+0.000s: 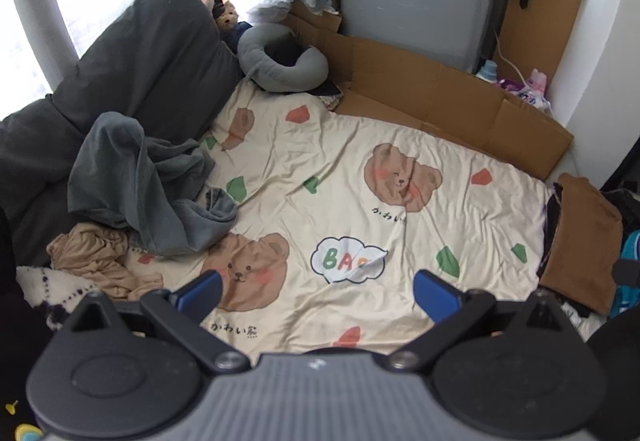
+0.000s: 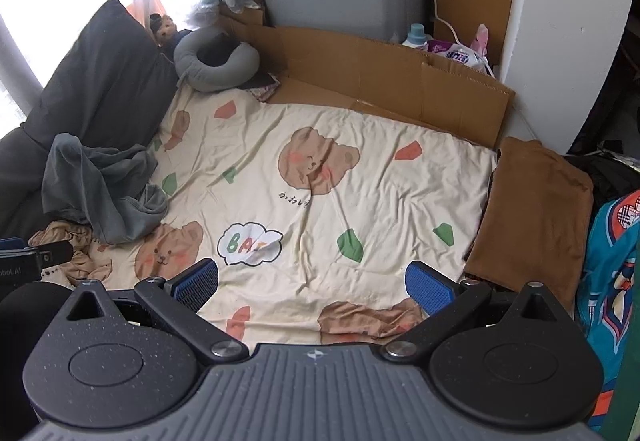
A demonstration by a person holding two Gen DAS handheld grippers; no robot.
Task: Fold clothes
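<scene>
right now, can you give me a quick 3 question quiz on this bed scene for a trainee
1. True or false: the left hand-held gripper and the right hand-held gripper are both open and hold nothing.
2. Which garment lies already folded flat at the right edge of the cream bear-print bedsheet?
A. the rumpled grey-green sweatshirt
B. the brown folded top
C. the crumpled beige garment
3. Fill in: the grey U-shaped neck pillow lies at the far end of the bed, next to the dark grey ______.

Key: 1 true; 2 B; 3 pillow
</scene>
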